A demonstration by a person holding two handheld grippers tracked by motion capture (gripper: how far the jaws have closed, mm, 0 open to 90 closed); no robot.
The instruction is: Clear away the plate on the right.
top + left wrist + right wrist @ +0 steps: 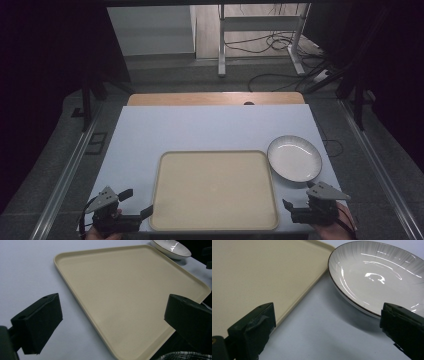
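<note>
high view puts the white plate point(294, 158) on the table point(200, 127), just beside the far right corner of the empty beige tray point(214, 190), its rim at or near the tray's edge. the right gripper point(300, 199) sits just short of the plate, jaws spread wide and holding nothing; the left gripper point(136, 202) waits by the tray's left edge, also wide open and empty. this looks like the approach step. next, the right gripper would need to slide a jaw under the plate's near rim and close.
</note>
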